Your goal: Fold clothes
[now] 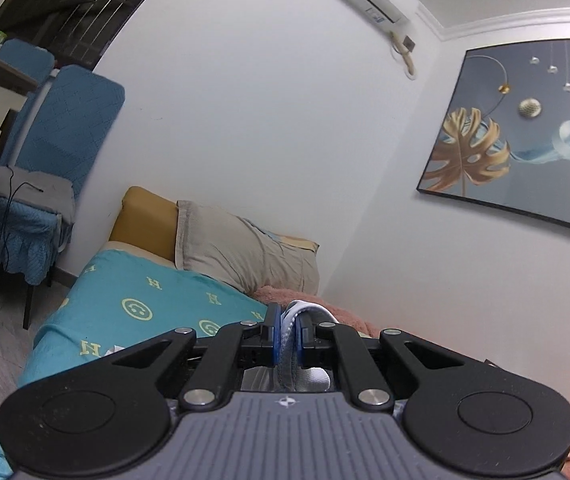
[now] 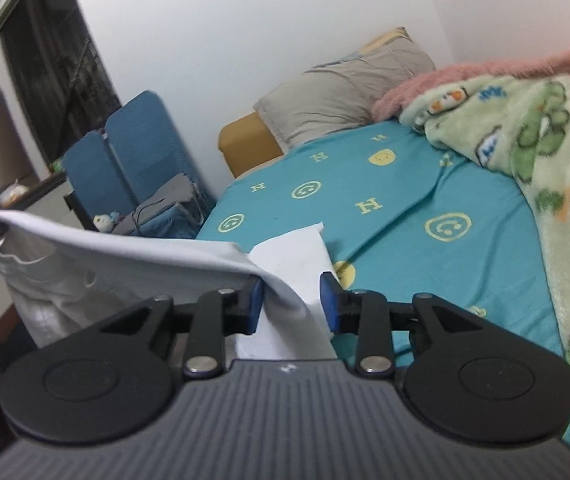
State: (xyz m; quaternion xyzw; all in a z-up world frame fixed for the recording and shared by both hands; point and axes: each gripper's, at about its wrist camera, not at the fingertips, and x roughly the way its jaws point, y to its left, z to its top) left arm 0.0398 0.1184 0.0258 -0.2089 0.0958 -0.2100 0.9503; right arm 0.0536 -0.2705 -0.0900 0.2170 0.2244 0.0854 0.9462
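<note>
A white garment (image 2: 85, 264) hangs in the air above the teal bed sheet (image 2: 405, 216), stretched from the far left edge of the right wrist view to my right gripper (image 2: 292, 304). The right gripper's jaws stand wide apart, and a fold of the cloth drapes over the left blue pad (image 2: 255, 304) and falls through the gap. In the left wrist view my left gripper (image 1: 288, 332) is shut on a bunched white-grey edge of the garment (image 1: 305, 310), raised and pointing toward the wall.
A grey pillow (image 2: 345, 92) and a yellow cushion (image 2: 245, 140) lie at the head of the bed. A green cartoon blanket (image 2: 545, 140) with pink fleece covers the right side. Blue-covered chairs (image 2: 137, 148) stand beside the bed. A framed picture (image 1: 525, 128) hangs on the wall.
</note>
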